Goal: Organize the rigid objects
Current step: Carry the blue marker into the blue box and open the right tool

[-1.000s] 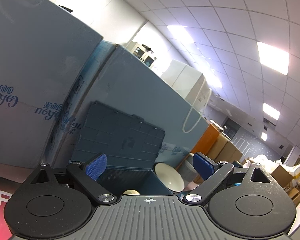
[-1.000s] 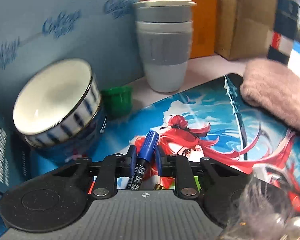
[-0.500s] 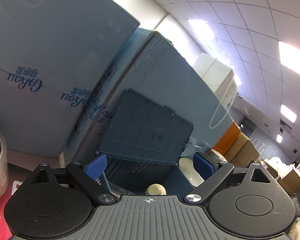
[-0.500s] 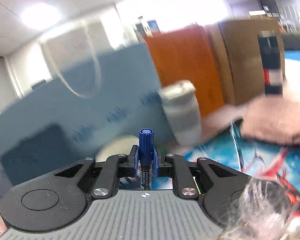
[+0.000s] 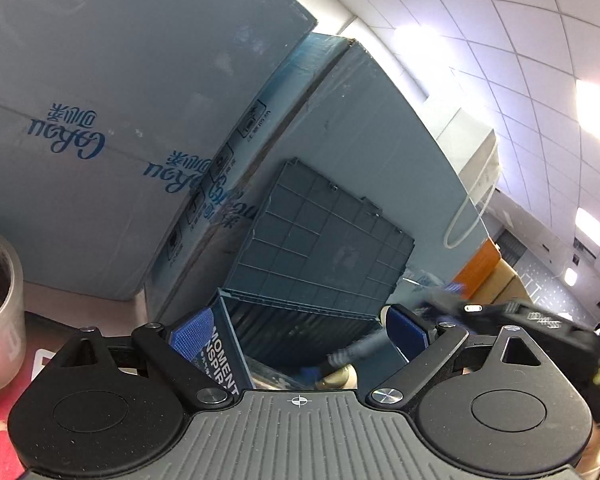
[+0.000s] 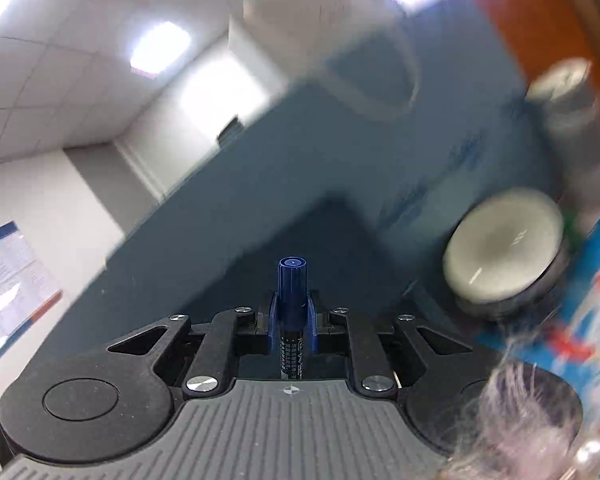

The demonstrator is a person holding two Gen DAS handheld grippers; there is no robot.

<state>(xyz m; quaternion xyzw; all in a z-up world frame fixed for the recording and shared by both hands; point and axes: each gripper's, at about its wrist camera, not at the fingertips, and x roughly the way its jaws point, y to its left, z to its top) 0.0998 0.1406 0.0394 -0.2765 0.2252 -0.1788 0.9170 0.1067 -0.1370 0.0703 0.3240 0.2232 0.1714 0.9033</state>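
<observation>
left wrist view looks into my dark blue storage box (image 5: 300, 320), its gridded lid (image 5: 320, 240) propped open against the big pale blue cartons (image 5: 120, 120) behind it. down in the box i can make out a small rounded cream-and-gold object (image 5: 340, 376), with a blurred grey streak above it; what else lies inside i cannot tell. my left gripper (image 5: 298, 330) stands wide, its blue pads far apart with nothing between them, just in front of the box's near wall. a roll of tape (image 5: 0, 304) sits at the left edge.

in the right wrist view my right gripper (image 6: 293, 316) is pinched narrow on the marker (image 6: 292, 304). the marker has a dark blue cap pointing forward past the fingertips and a black barrel with white print running back toward the camera. it is held up in the air, in front of the dark blue box face. off to the right, blurred, a white-lined bowl (image 6: 504, 252) is tipped on its side beside a grey lidded cup (image 6: 568, 112); the bowl's inside looks bare.
</observation>
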